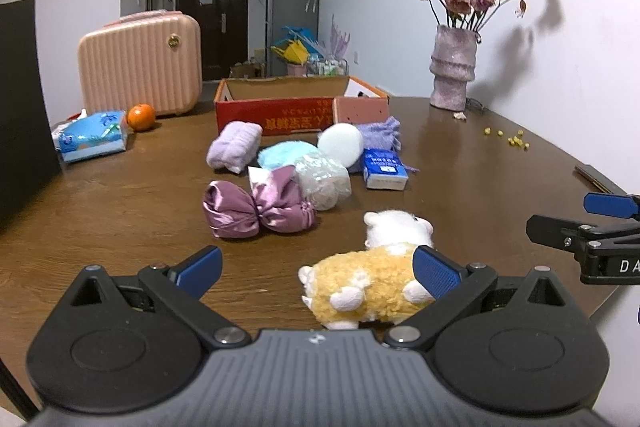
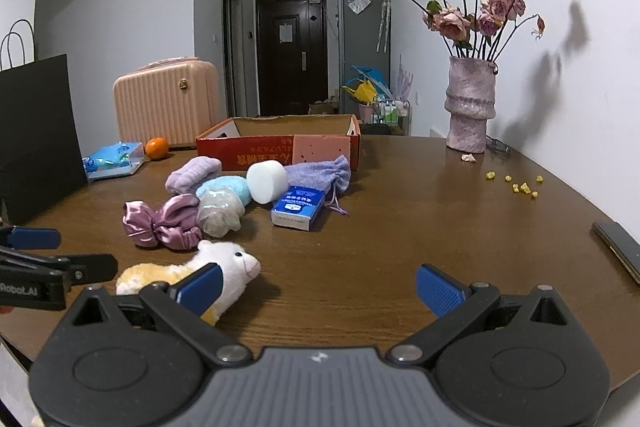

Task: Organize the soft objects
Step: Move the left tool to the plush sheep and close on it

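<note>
Holding both grippers, left [image 1: 318, 269] and right [image 2: 318, 285], with jaws apart and empty, we find the plush toy [image 1: 368, 283] lying on the counter [image 1: 500, 167] beside the left jaws (light, squashy); grasp its yellow body.

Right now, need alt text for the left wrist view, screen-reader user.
The open left claw hangs low over a brown table, its right finger against a yellow-and-white plush sheep lying on its side. Beyond lie a purple satin bow, other soft items and a red cardboard box. The right claw enters at right.
</note>
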The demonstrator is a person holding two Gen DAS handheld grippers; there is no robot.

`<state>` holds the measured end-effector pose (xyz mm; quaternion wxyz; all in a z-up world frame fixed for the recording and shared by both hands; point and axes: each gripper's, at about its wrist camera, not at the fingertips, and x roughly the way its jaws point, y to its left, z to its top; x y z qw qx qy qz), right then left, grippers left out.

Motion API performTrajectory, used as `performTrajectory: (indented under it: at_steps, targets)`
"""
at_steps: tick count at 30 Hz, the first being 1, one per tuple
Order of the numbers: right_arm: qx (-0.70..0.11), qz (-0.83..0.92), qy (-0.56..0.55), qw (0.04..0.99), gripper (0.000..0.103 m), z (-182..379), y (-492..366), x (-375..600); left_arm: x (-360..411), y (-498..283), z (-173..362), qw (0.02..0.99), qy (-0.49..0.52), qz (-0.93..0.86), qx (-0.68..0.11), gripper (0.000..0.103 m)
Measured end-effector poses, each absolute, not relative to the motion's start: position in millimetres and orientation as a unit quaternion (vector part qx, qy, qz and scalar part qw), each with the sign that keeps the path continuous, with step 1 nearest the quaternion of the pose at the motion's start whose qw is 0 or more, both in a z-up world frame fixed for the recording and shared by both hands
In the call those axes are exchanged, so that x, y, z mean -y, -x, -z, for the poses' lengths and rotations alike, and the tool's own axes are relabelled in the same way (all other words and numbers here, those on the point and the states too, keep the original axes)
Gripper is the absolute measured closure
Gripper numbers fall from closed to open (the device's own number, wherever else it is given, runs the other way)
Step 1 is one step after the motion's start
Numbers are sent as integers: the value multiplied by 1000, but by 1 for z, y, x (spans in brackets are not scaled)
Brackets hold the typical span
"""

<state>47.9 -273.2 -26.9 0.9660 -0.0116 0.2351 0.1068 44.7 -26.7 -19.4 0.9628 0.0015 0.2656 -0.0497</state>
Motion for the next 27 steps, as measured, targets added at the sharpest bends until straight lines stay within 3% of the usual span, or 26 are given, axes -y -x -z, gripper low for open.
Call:
performTrajectory:
  at_steps: [27]
  targets:
    - [-278, -95, -4, 956, 0, 59, -80, 301, 75, -107, 48, 930, -12, 58, -364, 0]
